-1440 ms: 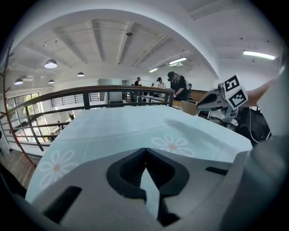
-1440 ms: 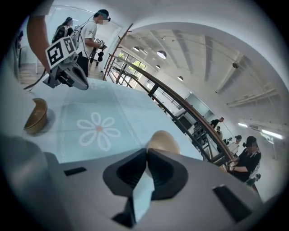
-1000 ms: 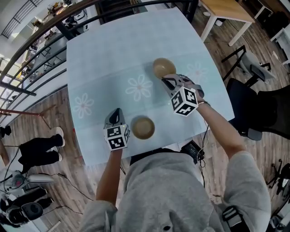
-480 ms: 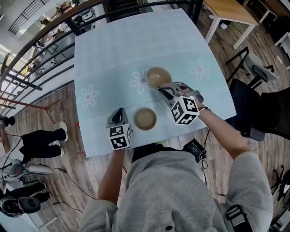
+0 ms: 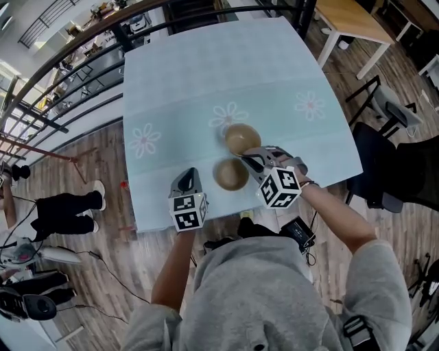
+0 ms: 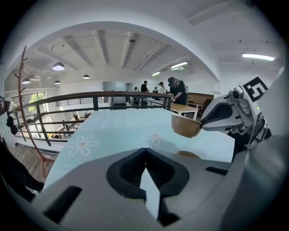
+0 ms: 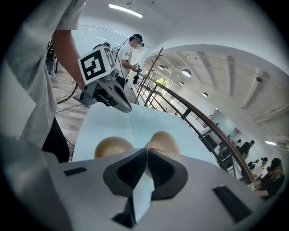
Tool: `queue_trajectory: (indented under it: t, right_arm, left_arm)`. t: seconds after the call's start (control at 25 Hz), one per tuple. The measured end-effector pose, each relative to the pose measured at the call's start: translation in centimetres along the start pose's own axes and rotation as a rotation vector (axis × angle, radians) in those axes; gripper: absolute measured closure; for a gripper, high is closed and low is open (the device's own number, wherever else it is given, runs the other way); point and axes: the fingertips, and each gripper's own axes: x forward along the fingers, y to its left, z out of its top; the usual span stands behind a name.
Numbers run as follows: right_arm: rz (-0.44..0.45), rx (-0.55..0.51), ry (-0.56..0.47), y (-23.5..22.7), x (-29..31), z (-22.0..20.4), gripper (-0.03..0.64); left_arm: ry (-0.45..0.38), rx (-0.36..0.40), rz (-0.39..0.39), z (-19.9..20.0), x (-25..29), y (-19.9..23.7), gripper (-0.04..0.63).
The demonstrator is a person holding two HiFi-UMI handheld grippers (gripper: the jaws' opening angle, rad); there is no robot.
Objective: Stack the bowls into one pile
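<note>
Two tan bowls are in play on the pale blue flowered table (image 5: 206,82). One bowl (image 5: 230,174) rests near the front edge; it also shows as the left bowl (image 7: 113,146) in the right gripper view. My right gripper (image 5: 245,159) is shut on the near rim of the other bowl (image 5: 241,138) and holds it off the table, just beyond the resting one. The left gripper view shows that held bowl (image 6: 186,126) hanging in the air from the right gripper (image 6: 205,124). Left of the resting bowl, my left gripper (image 5: 188,175) is shut and empty.
The table's front edge runs close under both grippers. A dark railing (image 5: 62,75) borders the left side, with a person's legs (image 5: 65,212) on the floor below. A black chair (image 5: 384,164) and a wooden table (image 5: 350,17) stand to the right.
My right gripper has carried its bowl toward me and leftward, so it now hangs close to the resting bowl. The left gripper has hardly shifted.
</note>
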Motion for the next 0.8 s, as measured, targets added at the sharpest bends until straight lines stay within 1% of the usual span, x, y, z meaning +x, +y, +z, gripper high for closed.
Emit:
queue_trajectory:
  t: [0.24, 0.4, 0.6, 0.8]
  right_arm:
    - [0.030, -0.004, 0.039, 5.3, 1.0, 1.5, 0.583]
    - [0.042, -0.006, 0.067, 8.3, 1.9, 1.0, 0.583]
    - [0.049, -0.055, 0.103, 11.2, 3.1, 1.0, 0.583]
    - [0.080, -0.089, 0.160, 13.4, 3.8, -0.6, 0.581]
  left_arm:
    - [0.009, -0.012, -0.008, -2.5, -4.0, 1.5, 0.575]
    - [0.015, -0.019, 0.001, -4.4, -6.1, 1.7, 0.575]
    - [0.029, -0.024, 0.003, -6.7, -8.1, 2.0, 0.575]
    - [0.039, -0.019, 0.000, -7.8, -9.4, 1.4, 0.575]
